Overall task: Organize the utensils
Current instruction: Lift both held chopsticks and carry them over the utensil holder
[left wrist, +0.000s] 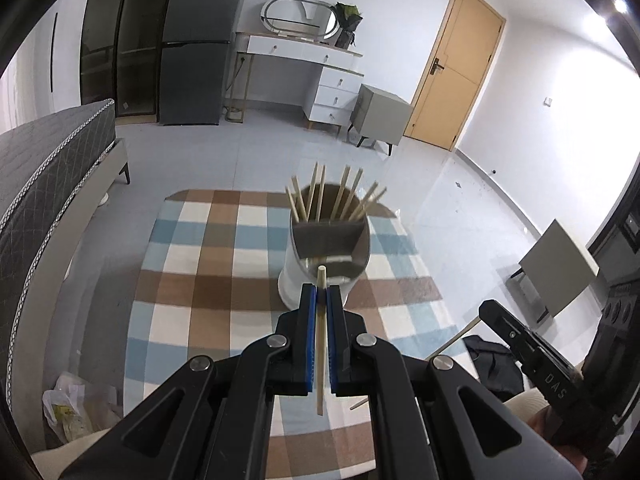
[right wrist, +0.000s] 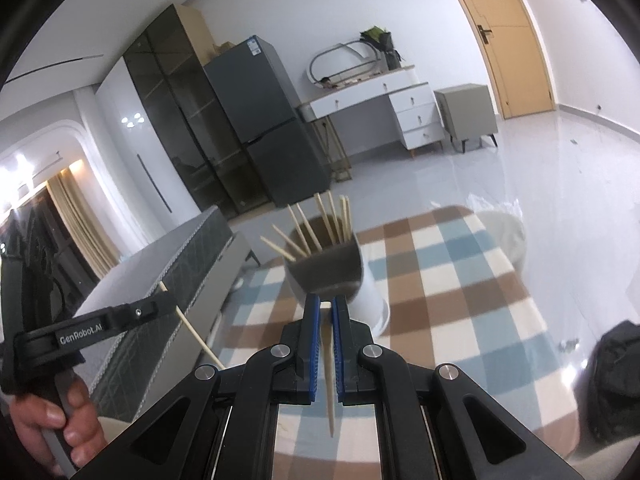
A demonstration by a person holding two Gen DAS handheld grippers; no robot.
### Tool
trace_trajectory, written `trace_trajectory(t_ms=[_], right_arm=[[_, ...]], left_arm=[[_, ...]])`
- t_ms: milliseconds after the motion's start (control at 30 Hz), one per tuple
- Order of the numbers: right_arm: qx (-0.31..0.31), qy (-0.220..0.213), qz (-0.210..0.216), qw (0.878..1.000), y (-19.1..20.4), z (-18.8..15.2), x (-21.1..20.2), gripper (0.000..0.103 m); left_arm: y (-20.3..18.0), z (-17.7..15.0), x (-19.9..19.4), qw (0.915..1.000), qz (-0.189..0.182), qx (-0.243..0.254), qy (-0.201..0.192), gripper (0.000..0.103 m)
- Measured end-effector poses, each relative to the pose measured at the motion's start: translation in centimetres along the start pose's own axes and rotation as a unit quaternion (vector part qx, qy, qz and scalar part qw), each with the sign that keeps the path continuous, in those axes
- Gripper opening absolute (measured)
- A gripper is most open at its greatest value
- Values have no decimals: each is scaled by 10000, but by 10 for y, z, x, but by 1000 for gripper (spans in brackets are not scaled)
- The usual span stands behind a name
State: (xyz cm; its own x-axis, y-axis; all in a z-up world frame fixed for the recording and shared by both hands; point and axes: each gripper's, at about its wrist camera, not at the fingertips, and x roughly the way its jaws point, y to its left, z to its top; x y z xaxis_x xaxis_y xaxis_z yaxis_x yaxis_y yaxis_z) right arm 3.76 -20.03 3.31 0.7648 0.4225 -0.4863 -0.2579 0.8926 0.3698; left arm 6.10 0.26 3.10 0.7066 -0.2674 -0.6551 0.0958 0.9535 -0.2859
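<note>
Both grippers loaded, one chopstick each. Left gripper point(left wrist: 321, 290) is clenched on a chopstick point(left wrist: 320, 344) that runs lengthwise between the blue pads, blunt end poking out just past the fingertips, the other end trailing back under the jaws. Right gripper point(right wrist: 326, 304) is likewise clenched on its own chopstick point(right wrist: 329, 376), blunt end at the tips, tapered end hanging back toward the camera. The holder point(left wrist: 326, 248) stands on the checked surface point(left wrist: 208, 272) just ahead of and below both grippers, upright, with two compartments: the far one already carries a fan of chopsticks point(left wrist: 340, 196), roughly eight or nine by my count, and the near one looks empty, though its floor is partly hidden behind the fingertips. In the right view the left gripper shows off to the left, its stick tilted, with the person's hand point(right wrist: 52, 412) on the handle. Progress, as I read it: most sticks are already stowed and these two are in transit, neither over the opening yet. No more loose utensils in sight on the surface, but the near part sits hidden under the gripper bodies, so can't rule out stragglers. Left to do: bring each tip over the far compartment, tilt down, let go.
</note>
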Motion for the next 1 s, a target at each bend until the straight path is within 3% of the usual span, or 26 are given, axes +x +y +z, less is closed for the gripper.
trace_trajectory(t_ms=[267, 533, 800, 1000], right_arm=[[-123, -165, 128, 9997, 4, 44, 10, 5], [-413, -394, 215, 9981, 15, 94, 29, 5], [-798, -668, 303, 9941, 30, 143, 55, 5], [-1049, -809, 326, 9907, 40, 162, 77, 5]], left_arm=[[3, 43, 3, 9994, -114, -287, -135, 1], [-7, 89, 3, 9983, -266, -245, -458, 1], [-5, 132, 24, 9974, -278, -244, -620, 1], [-1, 150, 50, 9978, -153, -208, -612, 1]])
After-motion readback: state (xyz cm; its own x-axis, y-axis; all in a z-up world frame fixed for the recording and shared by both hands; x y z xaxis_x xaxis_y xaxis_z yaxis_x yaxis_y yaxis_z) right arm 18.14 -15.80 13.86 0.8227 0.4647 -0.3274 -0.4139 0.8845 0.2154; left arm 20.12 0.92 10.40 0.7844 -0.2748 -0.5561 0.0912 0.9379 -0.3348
